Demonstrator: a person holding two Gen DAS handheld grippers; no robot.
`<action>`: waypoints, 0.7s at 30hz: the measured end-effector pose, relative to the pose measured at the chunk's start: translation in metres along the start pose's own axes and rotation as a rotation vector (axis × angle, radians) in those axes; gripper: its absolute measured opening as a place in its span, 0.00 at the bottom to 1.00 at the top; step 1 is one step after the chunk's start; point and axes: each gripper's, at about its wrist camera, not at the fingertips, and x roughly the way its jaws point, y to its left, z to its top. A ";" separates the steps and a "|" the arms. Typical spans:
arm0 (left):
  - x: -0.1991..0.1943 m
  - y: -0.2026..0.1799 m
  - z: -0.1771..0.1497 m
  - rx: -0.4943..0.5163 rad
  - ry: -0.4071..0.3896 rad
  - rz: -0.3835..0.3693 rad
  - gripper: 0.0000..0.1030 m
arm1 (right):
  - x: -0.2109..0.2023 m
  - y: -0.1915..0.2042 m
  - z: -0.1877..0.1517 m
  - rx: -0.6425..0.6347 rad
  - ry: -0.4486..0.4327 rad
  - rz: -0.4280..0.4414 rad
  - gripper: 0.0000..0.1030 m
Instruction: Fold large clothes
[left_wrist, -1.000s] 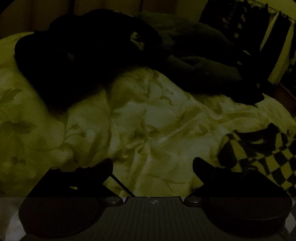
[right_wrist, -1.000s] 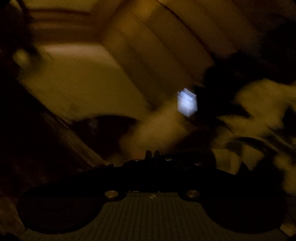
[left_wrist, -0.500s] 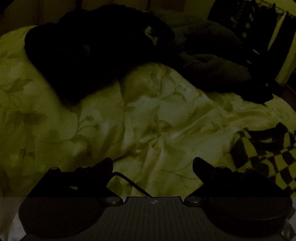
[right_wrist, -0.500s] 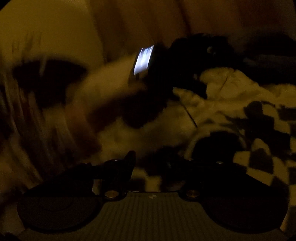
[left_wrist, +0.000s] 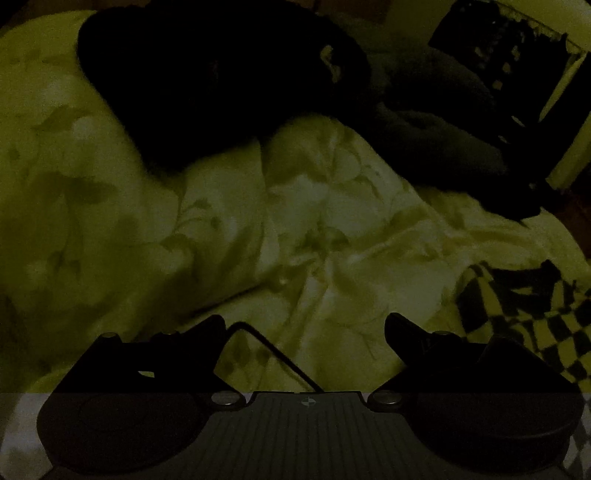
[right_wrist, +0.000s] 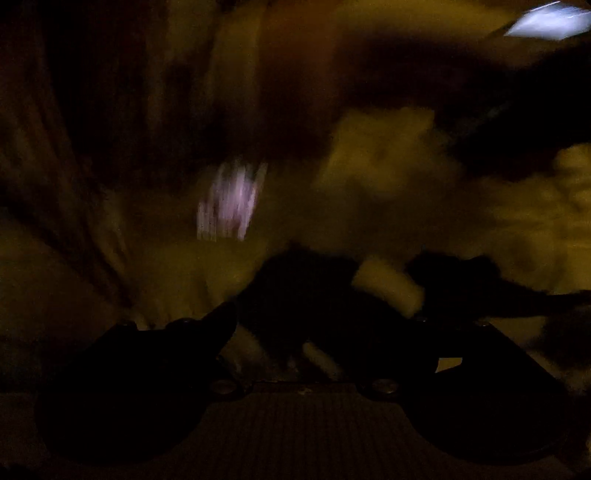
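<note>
While the left gripper (left_wrist: 304, 328) hung with jaws apart over the quilt (left_wrist: 229, 221), the checked garment (left_wrist: 524, 321) lay right; the right gripper (right_wrist: 317, 325) was blurred, its state unclear.

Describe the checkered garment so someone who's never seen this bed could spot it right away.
Start from the pale leaf-print bedspread that fills the left wrist view. At its lower right edge, beside the open left gripper, lies the checkered garment. It alone has dark-and-light squares; the other clothes heaped farther back are plain dark.
</note>
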 end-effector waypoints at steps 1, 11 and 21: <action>0.000 0.002 -0.001 -0.005 -0.001 0.009 1.00 | 0.021 0.008 -0.004 -0.053 0.068 -0.024 0.81; 0.006 0.024 0.013 -0.028 -0.039 0.058 1.00 | -0.057 -0.026 0.026 0.369 -0.482 0.068 0.10; -0.009 0.081 0.025 -0.265 -0.125 0.026 1.00 | -0.158 -0.080 0.048 0.534 -0.972 0.069 0.10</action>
